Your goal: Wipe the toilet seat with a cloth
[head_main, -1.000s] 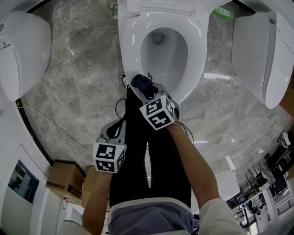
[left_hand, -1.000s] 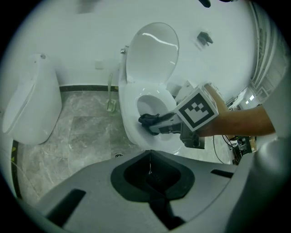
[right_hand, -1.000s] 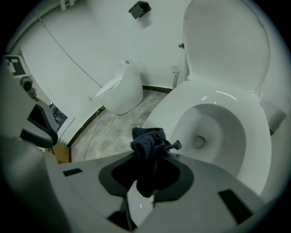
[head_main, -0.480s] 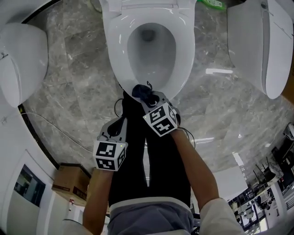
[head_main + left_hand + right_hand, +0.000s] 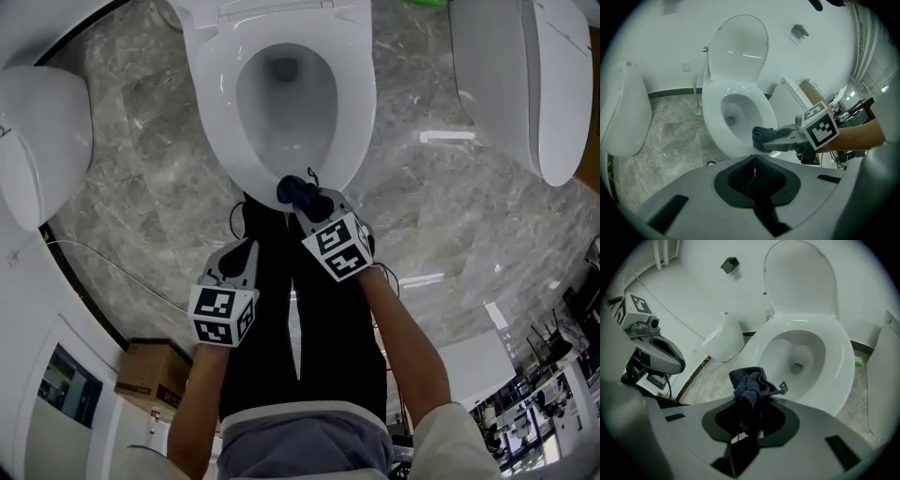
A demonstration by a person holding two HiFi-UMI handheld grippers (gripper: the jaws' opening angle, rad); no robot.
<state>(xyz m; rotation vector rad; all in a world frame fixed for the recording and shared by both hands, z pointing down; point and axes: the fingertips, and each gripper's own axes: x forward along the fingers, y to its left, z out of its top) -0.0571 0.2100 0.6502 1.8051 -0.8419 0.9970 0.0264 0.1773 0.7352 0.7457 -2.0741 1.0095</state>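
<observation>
Right gripper [image 5: 311, 199]: jaws clamped on dark cloth [image 5: 750, 387], wad bunched ahead of its tips at near rim of seat [image 5: 217, 141], seemingly touching, ready to wipe; left gripper [image 5: 238, 255]: jaws closed, empty, parked beside it, idle.

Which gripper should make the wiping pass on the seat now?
Right: the right gripper is shut on the cloth at the front edge of the toilet seat; the left gripper is shut, empty, and farther back.
</observation>
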